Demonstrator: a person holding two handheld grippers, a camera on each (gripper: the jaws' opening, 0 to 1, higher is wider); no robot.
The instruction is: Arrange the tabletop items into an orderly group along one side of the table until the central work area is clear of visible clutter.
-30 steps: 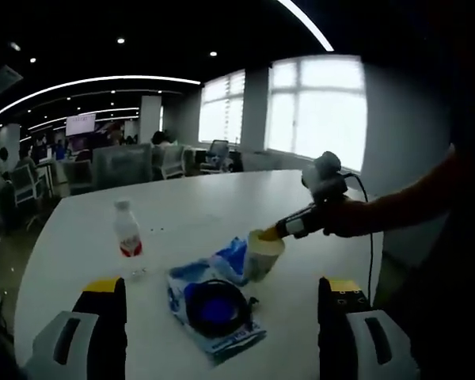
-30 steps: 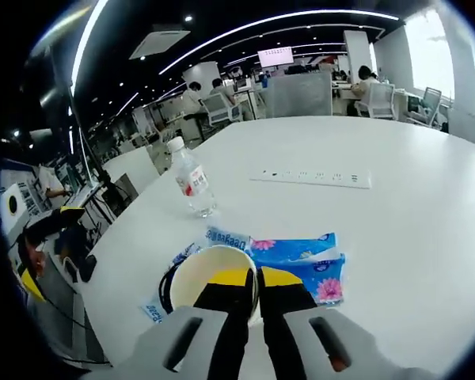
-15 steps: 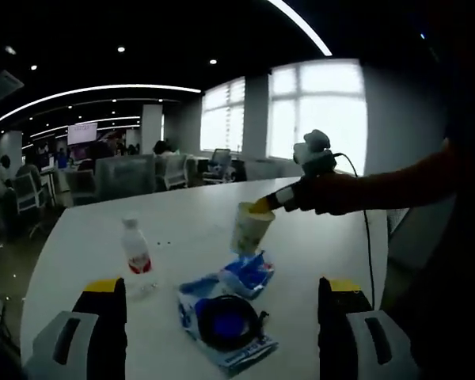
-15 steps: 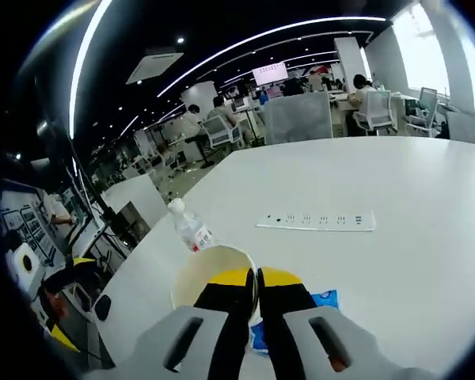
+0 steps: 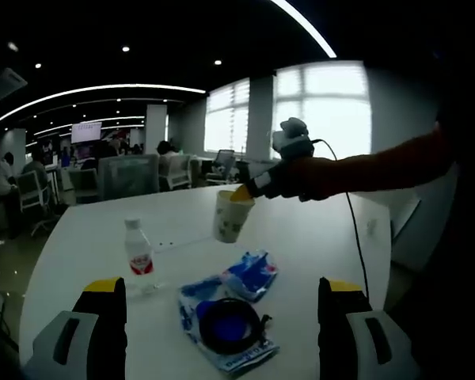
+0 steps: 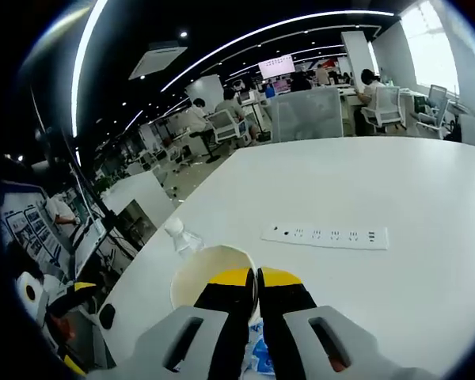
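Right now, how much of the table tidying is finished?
Little looks done. The right gripper holds the paper cup above the table. The water bottle, blue tissue packs and the dark coil remain in the middle, ungrouped.

Paper cup [image 5: 228,217] held aloft above tissue pack [image 5: 252,273], bottle [image 5: 139,256] upright.

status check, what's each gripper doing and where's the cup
Right gripper shut on paper cup, cup held above the table. Left gripper open, holding nothing. Bottle, tissue packs and blue-lidded pack on table.
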